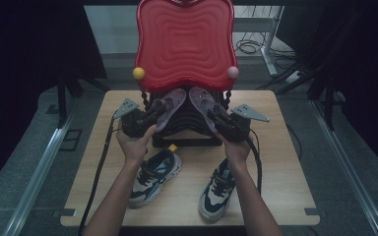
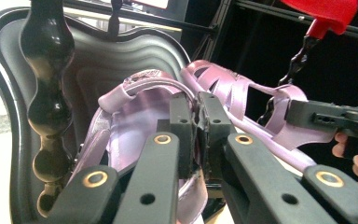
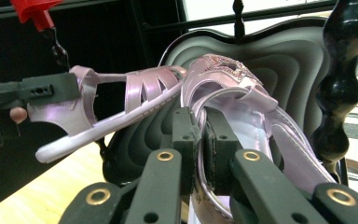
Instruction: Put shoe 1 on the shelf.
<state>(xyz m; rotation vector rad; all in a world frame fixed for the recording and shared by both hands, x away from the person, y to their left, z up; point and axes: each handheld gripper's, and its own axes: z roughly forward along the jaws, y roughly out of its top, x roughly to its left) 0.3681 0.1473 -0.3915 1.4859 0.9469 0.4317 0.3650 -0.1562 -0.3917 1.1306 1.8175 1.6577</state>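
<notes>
Two lilac sandals lie heel-out on the black wavy shelf (image 1: 187,129) of a small rack. My left gripper (image 1: 156,112) is shut on the heel strap of the left sandal (image 1: 173,103); in the left gripper view the jaws (image 2: 196,116) pinch that strap of the sandal (image 2: 126,126). My right gripper (image 1: 212,114) is shut on the back strap of the right sandal (image 1: 199,100); in the right gripper view it (image 3: 199,130) clamps the strap of the sandal (image 3: 242,100). Each gripper view also shows the other sandal (image 2: 242,91) (image 3: 121,100) with the far gripper on its heel.
A red wavy shelf (image 1: 184,44) with a yellow ball (image 1: 138,73) and a pink ball (image 1: 233,72) hangs over the black one. Two dark and cream sneakers (image 1: 155,174) (image 1: 219,189) stand on the wooden table (image 1: 285,162) under my forearms. Turned black posts (image 2: 46,93) (image 3: 342,84) flank the shelf.
</notes>
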